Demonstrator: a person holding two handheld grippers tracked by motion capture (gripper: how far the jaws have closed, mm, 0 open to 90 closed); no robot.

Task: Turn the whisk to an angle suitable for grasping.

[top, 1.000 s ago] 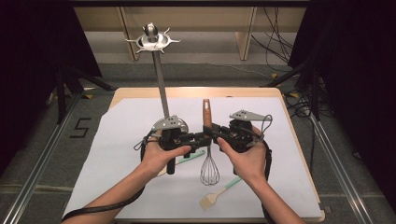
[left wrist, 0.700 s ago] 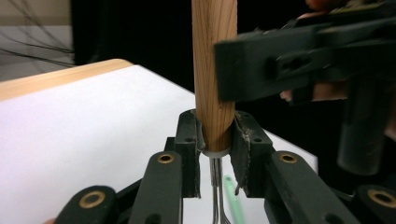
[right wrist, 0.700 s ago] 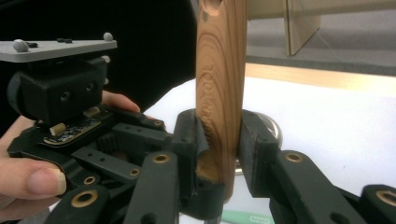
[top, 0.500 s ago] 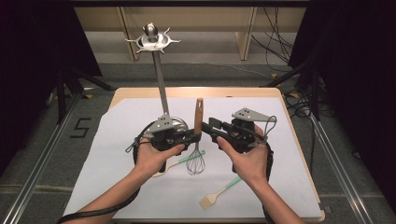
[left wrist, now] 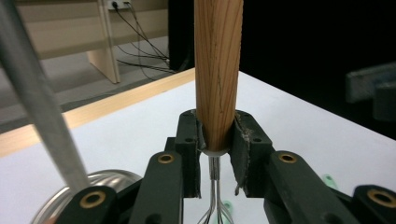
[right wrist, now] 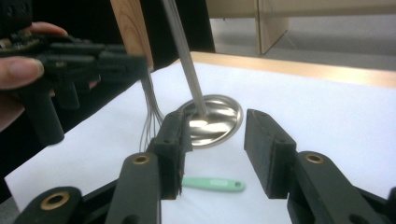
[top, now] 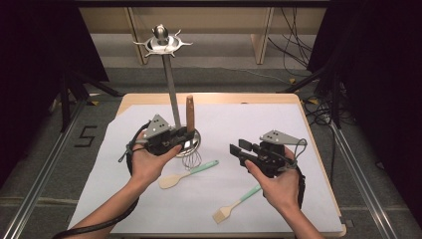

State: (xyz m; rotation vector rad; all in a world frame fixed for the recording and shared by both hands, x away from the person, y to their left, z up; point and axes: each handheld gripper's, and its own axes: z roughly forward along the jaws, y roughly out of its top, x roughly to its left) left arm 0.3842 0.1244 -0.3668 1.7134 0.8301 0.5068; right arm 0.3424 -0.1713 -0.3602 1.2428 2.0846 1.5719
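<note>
Since the earlier frames, the hands have separated: the left gripper [top: 186, 140] now carries the wooden-handled wire whisk [top: 190, 115] alone, upright beside the steel utensil stand with its round base and hooked top ring [top: 171, 94], while the right gripper [top: 238, 148] has drawn back toward the right side of the white-covered table [top: 308, 164].

High view: the whisk's handle points up and its wire head hangs just above the paper, close to the stand's base. A mint-handled wooden spatula [top: 188, 174] lies near the left hand, and a mint-handled pastry brush [top: 237, 203] lies near the right hand; both rest flat.

Left gripper view: the jaws pinch the lower end of the wooden handle [left wrist: 218, 70], just above the ferrule, with the wires descending between them. The stand's pole [left wrist: 37, 100] rises close at the left.

Right gripper view: the jaws stand spread with nothing between them, aimed toward the stand's base [right wrist: 214, 119] and the whisk wires [right wrist: 148, 116].

Judgement: the handover appears complete. The next step is probably raising the whisk to hang it on a hook of the top ring.
</note>
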